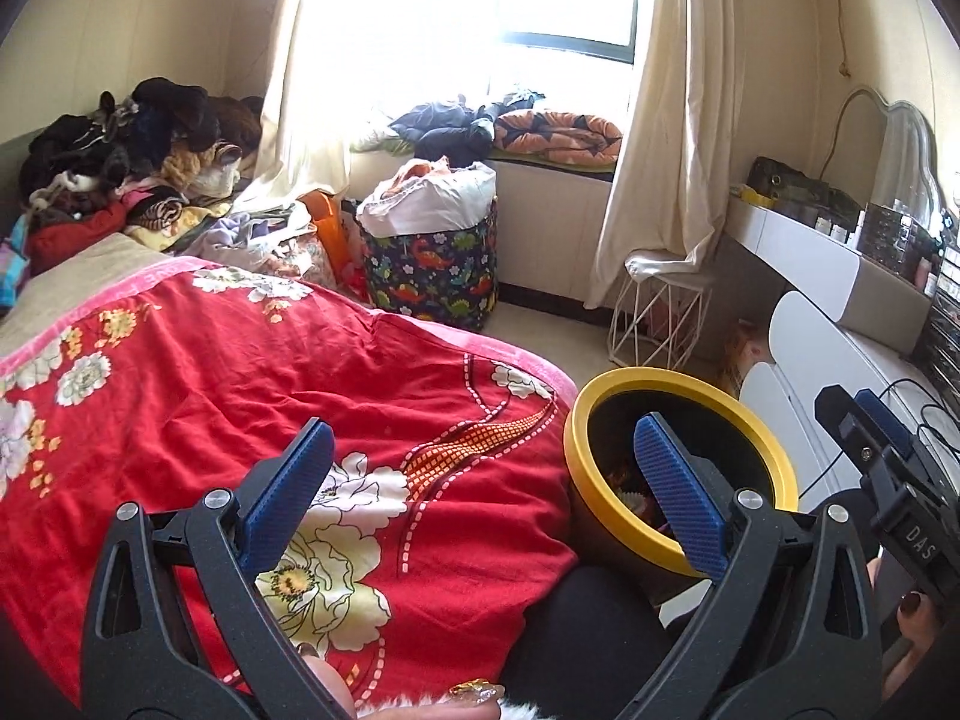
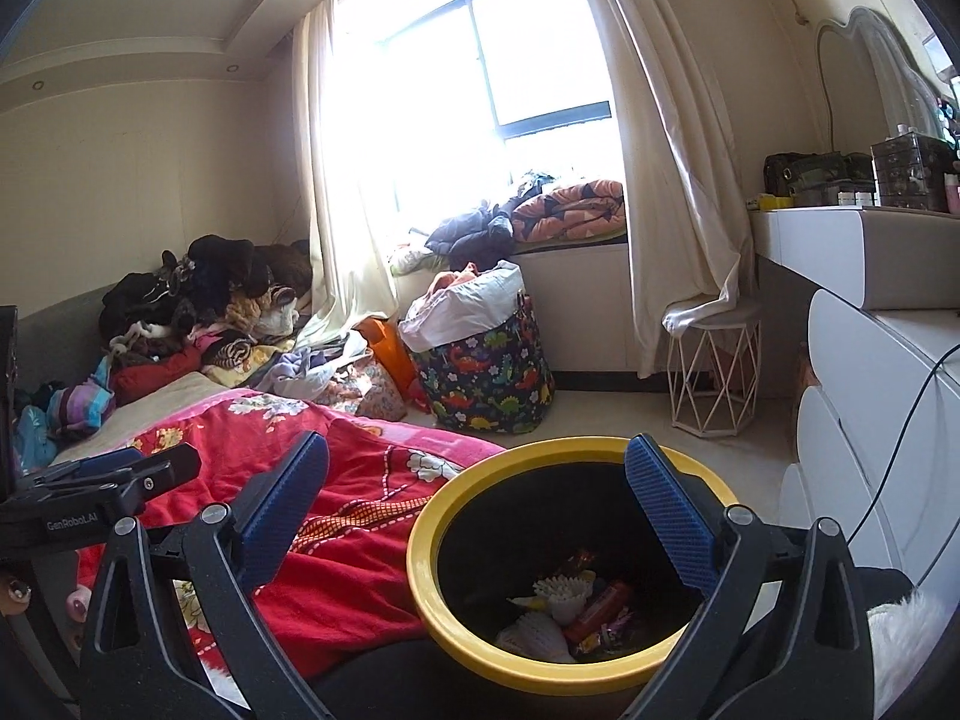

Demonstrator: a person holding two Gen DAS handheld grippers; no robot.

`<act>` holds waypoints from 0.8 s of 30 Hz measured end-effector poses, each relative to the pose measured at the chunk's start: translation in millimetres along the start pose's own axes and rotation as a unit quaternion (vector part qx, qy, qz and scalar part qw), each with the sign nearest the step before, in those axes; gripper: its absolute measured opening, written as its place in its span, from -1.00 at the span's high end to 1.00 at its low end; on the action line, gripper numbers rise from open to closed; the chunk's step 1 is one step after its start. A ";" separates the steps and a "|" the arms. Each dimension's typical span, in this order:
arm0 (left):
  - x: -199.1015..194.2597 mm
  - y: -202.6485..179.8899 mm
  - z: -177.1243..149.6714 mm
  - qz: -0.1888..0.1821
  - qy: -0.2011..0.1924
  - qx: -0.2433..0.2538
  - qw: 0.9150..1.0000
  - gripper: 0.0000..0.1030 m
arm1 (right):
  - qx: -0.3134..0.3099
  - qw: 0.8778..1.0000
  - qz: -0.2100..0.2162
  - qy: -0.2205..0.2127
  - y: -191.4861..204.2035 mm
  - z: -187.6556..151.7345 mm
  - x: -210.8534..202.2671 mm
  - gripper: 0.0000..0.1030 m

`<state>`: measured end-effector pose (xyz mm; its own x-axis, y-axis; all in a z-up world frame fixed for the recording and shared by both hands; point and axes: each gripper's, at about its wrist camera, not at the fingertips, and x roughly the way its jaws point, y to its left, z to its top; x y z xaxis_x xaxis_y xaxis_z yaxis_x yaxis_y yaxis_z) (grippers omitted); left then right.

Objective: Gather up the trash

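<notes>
Both claws wide open, nothing held — left claw (image 1: 480, 480) over red bedspread (image 1: 210, 360), right claw (image 2: 477, 516) above yellow-rimmed bin (image 2: 420, 546) w/ wrappers (image 2: 591, 606) inside, prob. parked by bed for easy drops.

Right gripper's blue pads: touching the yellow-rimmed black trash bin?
Apart. The right wrist view shows the right gripper open, its blue pads raised in front of the yellow-rimmed black trash bin, clamping nothing.

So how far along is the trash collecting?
Some is done: wrappers already lie in the yellow bin. Nothing is in hand: the left claw and right claw are both open and empty. The red blanket shows no loose trash, so little seems left here, though the clothes pile could hide some.
</notes>
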<state>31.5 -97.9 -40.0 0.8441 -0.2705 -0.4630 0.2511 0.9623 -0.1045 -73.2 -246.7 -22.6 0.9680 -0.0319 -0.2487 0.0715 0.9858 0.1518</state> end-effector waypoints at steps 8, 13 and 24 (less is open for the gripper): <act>-1.7 -0.9 -0.4 0.001 -0.004 -0.002 1.000 -0.79 | -0.011 1.000 0.000 -0.002 3.1 -1.2 -0.4 -0.87; -1.6 -1.2 0.2 0.004 -0.003 -0.005 1.000 -0.79 | -0.010 1.000 -0.002 -0.001 2.3 -1.9 -0.3 -0.87; -2.3 -0.9 -0.4 0.007 -0.004 -0.006 1.000 -0.79 | -0.009 1.000 -0.003 -0.002 1.8 -1.8 -0.7 -0.87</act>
<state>29.2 -98.1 -39.1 0.8511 -0.2571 -0.4578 0.2331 0.9663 -0.1094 -74.2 -244.6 -23.8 0.9683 -0.0387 -0.2467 0.0733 0.9884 0.1328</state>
